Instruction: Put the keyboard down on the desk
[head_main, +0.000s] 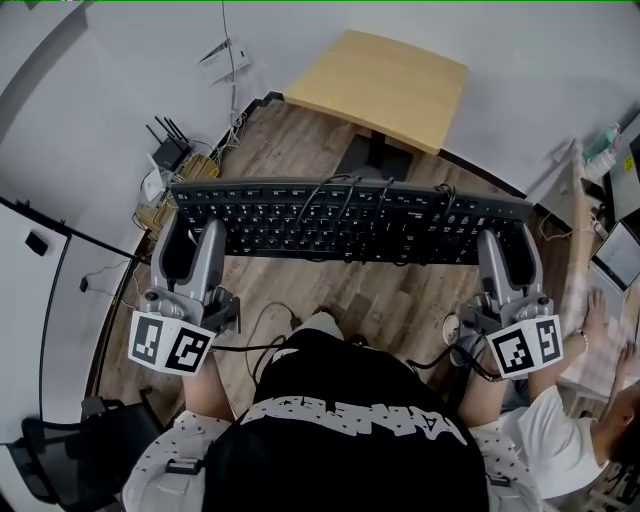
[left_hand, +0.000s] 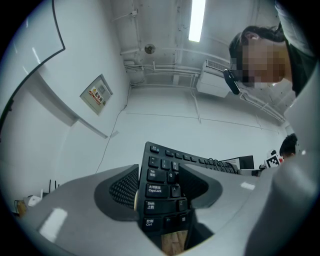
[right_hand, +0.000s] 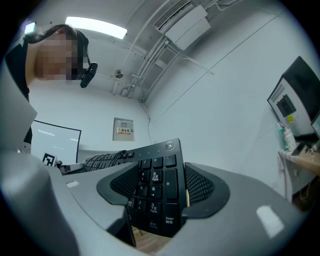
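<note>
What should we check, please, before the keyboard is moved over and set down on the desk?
1. Left gripper closed on the keyboard at its Caps Lock end: ok.
2. Right gripper closed on the number-pad end: ok.
3. Keyboard roughly level between the two grippers: ok.
4. Cable secured: not ok. It lies in loose loops across the keys and might slip off when the keyboard tilts.
5. Desk free for landing: ok. The part of its top that shows is bare.
6. Keyboard above the desk: not ok. It hangs over the wooden floor, and the desk is further ahead.
</note>
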